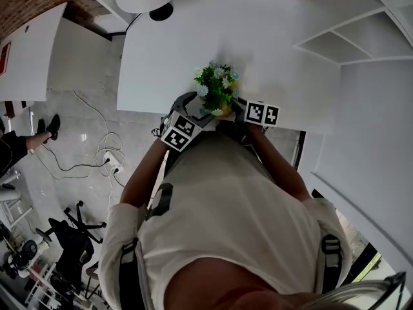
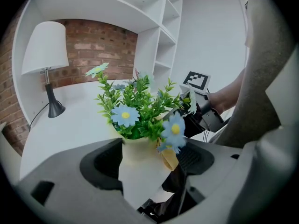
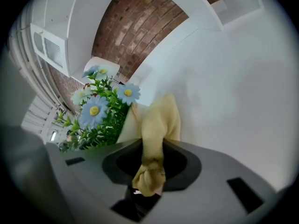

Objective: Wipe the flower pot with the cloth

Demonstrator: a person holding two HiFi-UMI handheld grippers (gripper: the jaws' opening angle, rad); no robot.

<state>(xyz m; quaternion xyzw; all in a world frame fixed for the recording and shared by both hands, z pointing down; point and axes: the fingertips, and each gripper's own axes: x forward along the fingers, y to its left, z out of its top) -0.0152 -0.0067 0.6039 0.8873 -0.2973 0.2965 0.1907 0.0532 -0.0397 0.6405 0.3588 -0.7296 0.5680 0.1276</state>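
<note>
2 forearms reach forward from the person's chest to the near edge of the white table (image 1: 271, 44), both grippers tilted downward. On the left, the left gripper (image 2: 145, 158) has its jaws closed on the cream flower pot (image 2: 138, 164), 1 pad on each side just below the blue-flowered greenery (image 2: 140, 113). The pot sits between the 2 grippers at the table's near edge. On the right, the right gripper (image 3: 152, 164) pinches a bunched yellow cloth (image 3: 156, 125), jaws only narrowly apart, the cloth's free end lying against the pot's side

Yellow cloth (image 3: 156, 125), cream flower pot (image 2: 140, 167), blue daisies (image 2: 125, 115)
</note>
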